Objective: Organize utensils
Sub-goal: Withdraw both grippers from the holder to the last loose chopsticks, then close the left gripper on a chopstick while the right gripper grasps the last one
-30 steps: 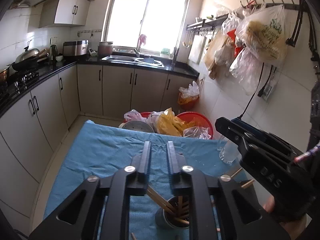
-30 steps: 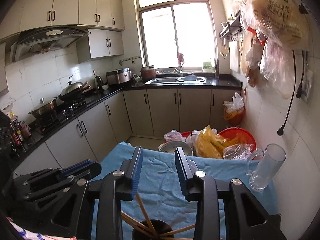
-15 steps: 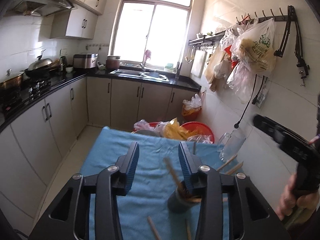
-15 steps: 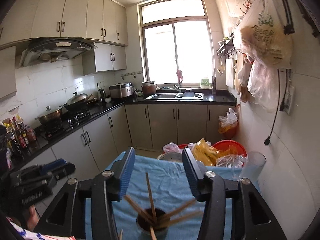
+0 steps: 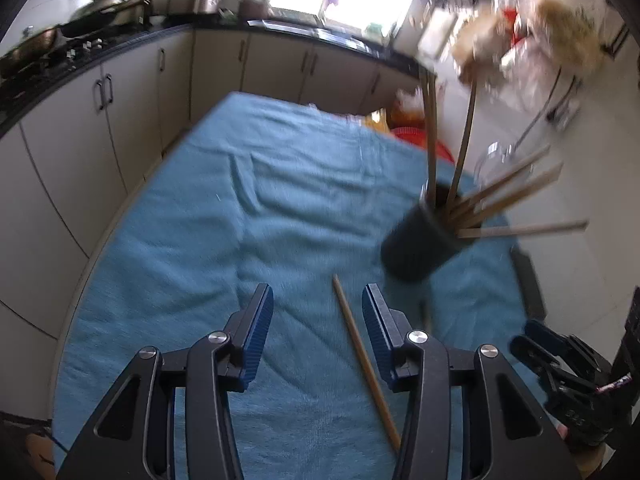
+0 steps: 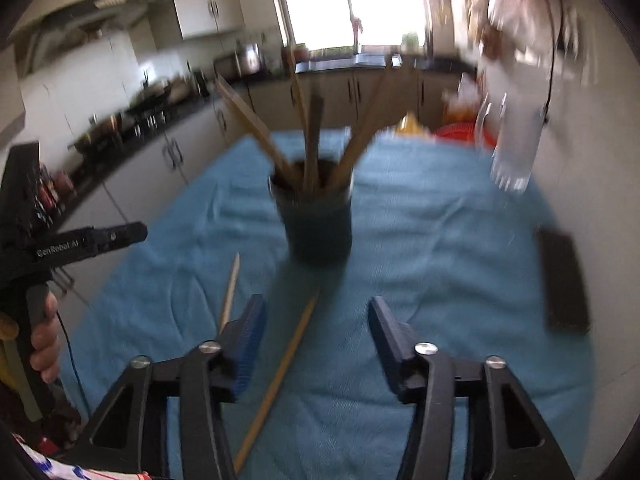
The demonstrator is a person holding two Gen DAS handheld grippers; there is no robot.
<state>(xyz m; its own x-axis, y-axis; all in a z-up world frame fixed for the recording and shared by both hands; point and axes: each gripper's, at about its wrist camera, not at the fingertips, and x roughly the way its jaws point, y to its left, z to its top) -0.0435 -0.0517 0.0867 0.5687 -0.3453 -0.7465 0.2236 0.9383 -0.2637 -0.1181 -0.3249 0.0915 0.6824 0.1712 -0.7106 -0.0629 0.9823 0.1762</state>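
Observation:
A dark round holder (image 5: 420, 236) (image 6: 318, 216) stands on the blue cloth (image 5: 240, 200) (image 6: 420, 240), with several wooden chopsticks (image 5: 430, 136) (image 6: 308, 136) fanned out of it. In the left wrist view one loose chopstick (image 5: 366, 360) lies on the cloth between my fingers. In the right wrist view two loose chopsticks lie there: one (image 6: 280, 376) between my fingers, one (image 6: 230, 292) left of them. My left gripper (image 5: 318, 300) is open and empty. My right gripper (image 6: 316, 312) is open and empty. Both hover above the cloth, short of the holder.
A clear glass mug (image 6: 516, 148) (image 5: 494, 160) stands at the cloth's far right by the wall. A dark flat object (image 6: 564, 280) lies at the right edge. Kitchen cabinets (image 5: 120, 120) run along the left. Red basins and bags (image 6: 460, 132) sit beyond the table.
Both grippers have pulled back and tilted down towards the cloth. The holder now sits farther ahead, and the loose chopsticks have come into view between the fingers.

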